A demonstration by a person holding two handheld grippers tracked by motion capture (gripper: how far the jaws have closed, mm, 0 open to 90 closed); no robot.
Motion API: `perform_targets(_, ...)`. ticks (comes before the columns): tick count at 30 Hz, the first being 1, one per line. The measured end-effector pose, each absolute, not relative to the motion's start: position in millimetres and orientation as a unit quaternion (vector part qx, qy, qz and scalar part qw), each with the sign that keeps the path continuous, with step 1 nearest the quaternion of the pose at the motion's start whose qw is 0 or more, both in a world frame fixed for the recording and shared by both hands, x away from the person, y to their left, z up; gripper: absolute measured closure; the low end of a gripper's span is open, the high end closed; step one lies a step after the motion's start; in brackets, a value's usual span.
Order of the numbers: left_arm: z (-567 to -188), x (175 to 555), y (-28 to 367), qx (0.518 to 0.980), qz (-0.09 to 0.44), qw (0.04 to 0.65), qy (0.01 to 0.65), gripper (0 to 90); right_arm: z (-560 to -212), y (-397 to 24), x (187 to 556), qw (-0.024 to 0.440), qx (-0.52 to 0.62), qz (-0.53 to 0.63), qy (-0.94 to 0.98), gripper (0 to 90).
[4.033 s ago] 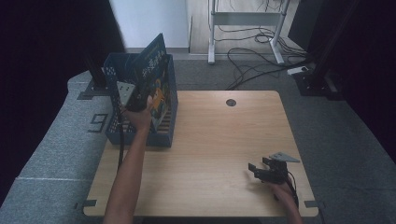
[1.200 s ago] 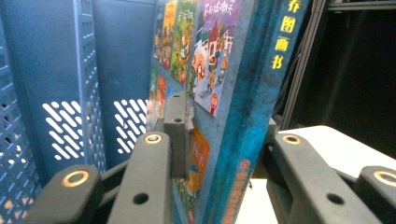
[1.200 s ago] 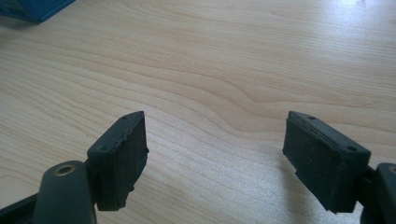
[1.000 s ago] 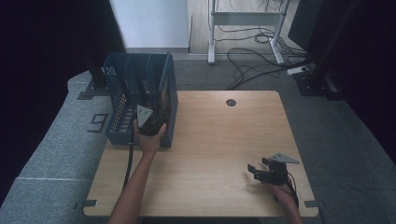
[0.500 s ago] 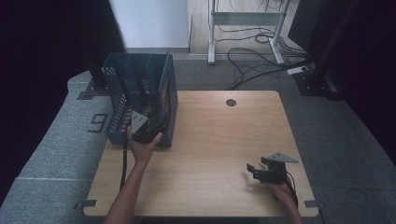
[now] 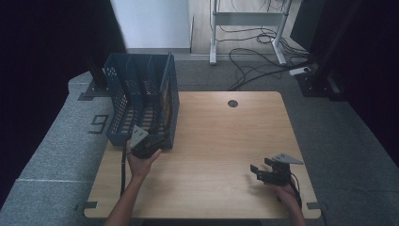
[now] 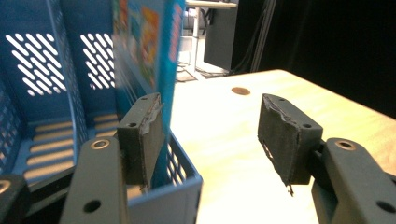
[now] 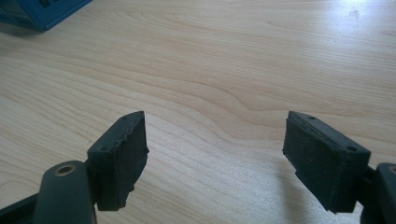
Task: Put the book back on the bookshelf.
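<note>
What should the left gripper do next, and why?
Probably draw back from the blue rack. The book already stands upright in the rack's rightmost slot, and the left gripper has just been opening, with nothing pressed between its pads. The right gripper rests open on the table.

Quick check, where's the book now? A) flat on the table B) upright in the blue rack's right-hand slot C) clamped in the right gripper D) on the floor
B: the book stands upright inside the blue rack, against its table-side wall, with the left gripper open in front of it.
</note>
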State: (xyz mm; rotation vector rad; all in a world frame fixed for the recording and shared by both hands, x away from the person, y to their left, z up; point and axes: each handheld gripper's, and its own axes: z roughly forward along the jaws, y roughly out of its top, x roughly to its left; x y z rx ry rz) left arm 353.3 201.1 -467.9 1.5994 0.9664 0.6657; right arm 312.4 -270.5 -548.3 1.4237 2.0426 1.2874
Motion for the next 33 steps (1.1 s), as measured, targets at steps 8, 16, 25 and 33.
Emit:
perform_targets(8,-495,330,197,0.706,0.233,0.531,0.405,39.8,-549,-274,313,0.168,0.505,0.452,0.715,21.4)
perform_targets(16,-524,311,195,0.739,0.185,0.505,0.406,38.3,-552,-275,312,0.167,0.507,0.448,0.717,21.5)
perform_targets(25,-531,300,205,0.731,0.173,0.493,0.438,39.0,-553,-275,312,0.165,0.510,0.445,0.718,21.6)
perform_targets(33,-535,306,210,0.737,0.169,0.475,0.451,36.0,-553,-272,313,0.167,0.505,0.444,0.721,21.5)
